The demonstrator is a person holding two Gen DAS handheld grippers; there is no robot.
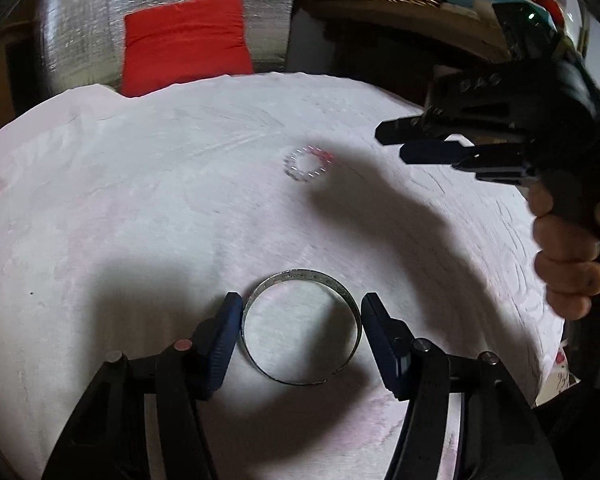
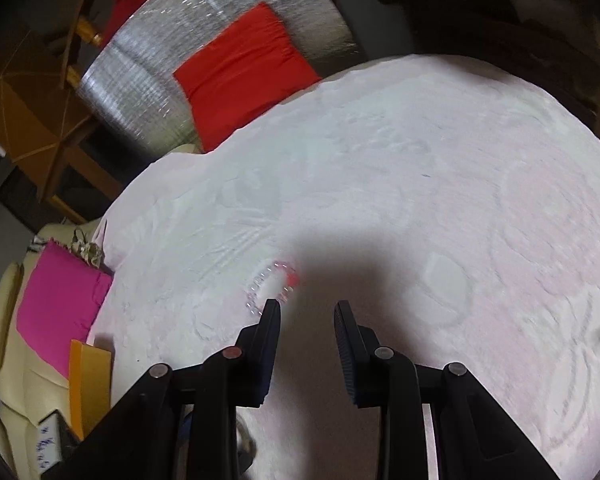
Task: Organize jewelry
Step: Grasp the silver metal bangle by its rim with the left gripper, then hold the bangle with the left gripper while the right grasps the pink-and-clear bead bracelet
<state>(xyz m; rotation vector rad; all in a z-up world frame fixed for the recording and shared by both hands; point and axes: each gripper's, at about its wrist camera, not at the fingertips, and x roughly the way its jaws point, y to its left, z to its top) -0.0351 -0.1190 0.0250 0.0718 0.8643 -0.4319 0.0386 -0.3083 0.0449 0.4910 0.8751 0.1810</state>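
Flanking a round metal bangle [image 1: 300, 328]: ribbed tongs [image 1: 300, 338].

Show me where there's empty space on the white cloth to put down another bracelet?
Free: the wide stretch right of the sparkly bracelet, and the far cloth toward the red cushion. Crowded: the near middle, where the left gripper straddles the metal bangle.

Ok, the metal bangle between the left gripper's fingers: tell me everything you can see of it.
The metal bangle is a thin, silvery band with faint engraving along its far outer face. It lies flat on the white tablecloth, ring opening facing up. It sits between the fingers of the left gripper: the left pad looks to be at its rim, the right pad very close, contact unclear. Nothing else touches it. A small break shows at its near right edge.
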